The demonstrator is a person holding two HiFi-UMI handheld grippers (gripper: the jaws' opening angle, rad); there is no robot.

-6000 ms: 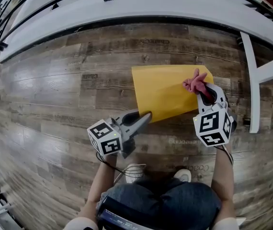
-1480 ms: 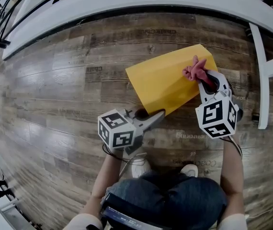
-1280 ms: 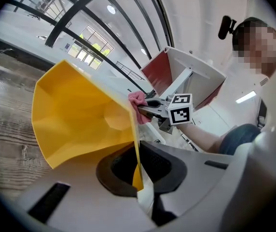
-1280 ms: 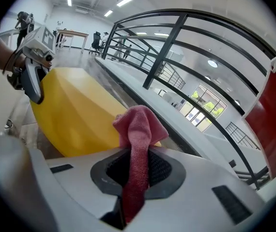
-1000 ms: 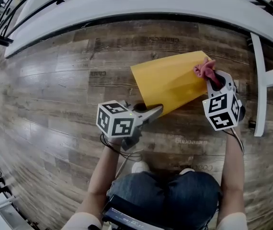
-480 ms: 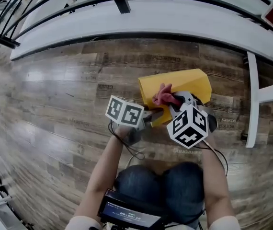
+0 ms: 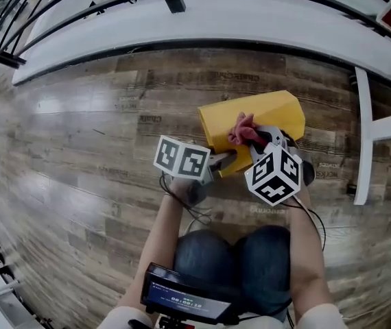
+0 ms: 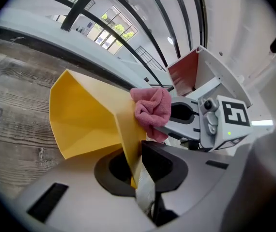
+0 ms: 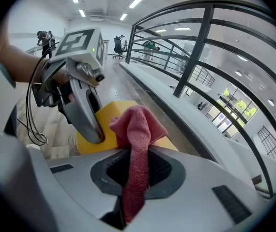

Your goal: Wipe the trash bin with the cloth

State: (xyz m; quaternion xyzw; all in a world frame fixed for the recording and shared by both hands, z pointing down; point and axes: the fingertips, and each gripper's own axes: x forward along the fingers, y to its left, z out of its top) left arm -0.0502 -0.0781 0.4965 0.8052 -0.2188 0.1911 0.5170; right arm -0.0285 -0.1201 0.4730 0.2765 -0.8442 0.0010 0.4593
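Yellow plastic marks out the trash bin (image 7: 261, 114), which lies tipped over on the wood-plank floor (image 7: 79, 136) just ahead of the person's knees (image 7: 237, 252). Its open mouth faces the left gripper view, where the inside walls show. Whether it rests fully on the floor cannot be told.

The pink cloth (image 7: 242, 129) is bunched against the bin's wall beside the near rim. The right gripper (image 7: 254, 140) holds it. In the right gripper view a strip of the cloth (image 9: 135, 129) runs down between the closed jaws and its loose end mushrooms out in front of them, touching the bin (image 9: 104, 114).

The left gripper (image 7: 228, 157) comes in from the person's left and meets the same near rim. In the left gripper view its jaws stand narrow, with the thin edge of the bin's wall (image 8: 84, 115) between them and touching the pads. These jaws have just been easing apart. The cloth (image 8: 151, 108) and the right gripper (image 8: 186, 122) sit just on the far side of that wall, so the two grippers are close together, nearly touching.

Each gripper carries a marker cube, the left one (image 7: 182, 160) and the right one (image 7: 273, 175).

Farther out, a white curved ledge (image 7: 250, 19) sweeps across the top of the head view, and a white post (image 7: 363, 136) stands at the right.
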